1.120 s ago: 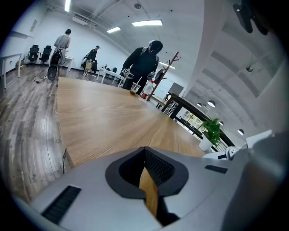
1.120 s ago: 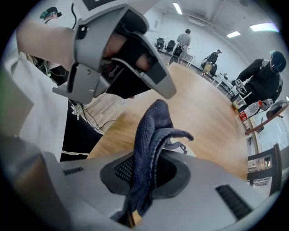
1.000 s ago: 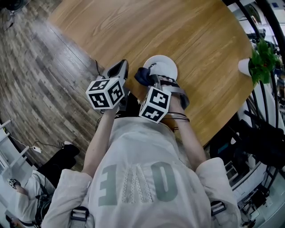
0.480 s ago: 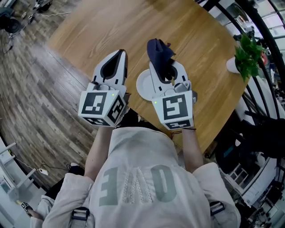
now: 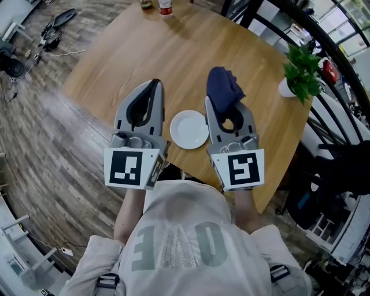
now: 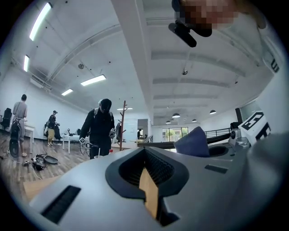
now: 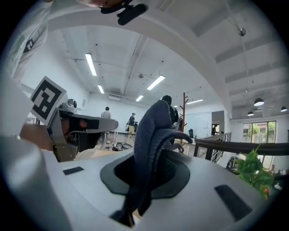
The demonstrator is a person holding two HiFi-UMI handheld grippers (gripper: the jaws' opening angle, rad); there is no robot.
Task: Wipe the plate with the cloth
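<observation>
A small white plate (image 5: 189, 129) lies near the front edge of the round wooden table (image 5: 173, 52). Both grippers are held level, well above it, one on each side. My left gripper (image 5: 154, 85) is shut with nothing between its jaws; in the left gripper view (image 6: 148, 173) the jaws meet on bare air. My right gripper (image 5: 223, 104) is shut on a dark blue cloth (image 5: 224, 87), which bunches up past its tips. In the right gripper view the cloth (image 7: 152, 135) stands up out of the closed jaws and hides the fingertips.
A potted green plant (image 5: 300, 72) stands at the table's right edge, by a black railing (image 5: 324, 52). Bottles (image 5: 165, 7) stand at the far edge. Cables and gear (image 5: 52, 32) lie on the wood floor at left. Several people (image 6: 99, 128) stand across the room.
Both grippers have risen from the plate and turned level. The cloth came up off the plate with the right gripper, which leaves the plate bare between them.
</observation>
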